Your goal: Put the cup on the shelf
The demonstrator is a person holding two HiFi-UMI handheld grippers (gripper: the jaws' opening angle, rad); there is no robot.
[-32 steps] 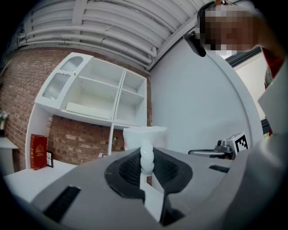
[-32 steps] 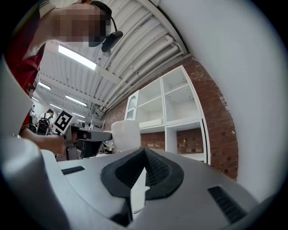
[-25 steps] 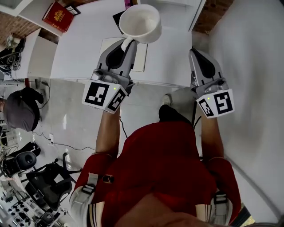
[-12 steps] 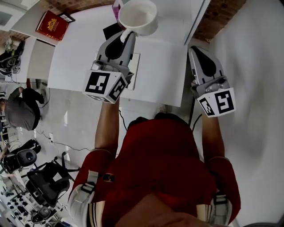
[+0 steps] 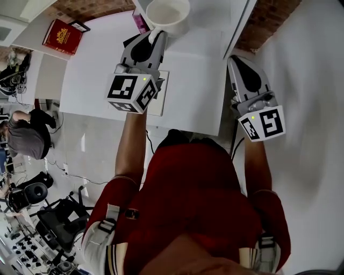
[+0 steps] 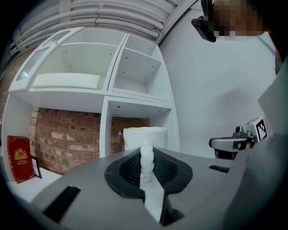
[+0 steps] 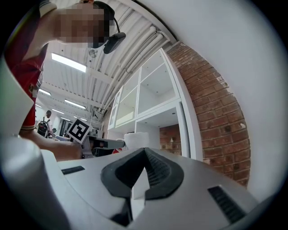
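Note:
The white cup (image 5: 167,13) hangs over the far part of the white table, close to the shelf unit's upright panel (image 5: 238,28). My left gripper (image 5: 156,36) is shut on the cup's handle (image 6: 146,157), and the cup body (image 6: 145,137) rises just beyond the pads. Through the left gripper view the white shelf (image 6: 108,103) stands ahead with bare compartments. My right gripper (image 5: 237,62) hovers at the table's right edge, shut and holding nothing. From the right gripper view (image 7: 143,168) the cup (image 7: 135,140) shows to the left, in front of the shelf.
A red book (image 5: 63,36) leans at the table's far left, with a small dark frame beside it. A flat white pad (image 5: 159,99) lies on the table (image 5: 193,80) under my left gripper. A brick wall backs the shelf. Another person (image 5: 24,134) and office chairs are on the floor at the left.
My left gripper has carried the cup forward, away from the table's near edge and toward the shelf. The right gripper has hardly moved.

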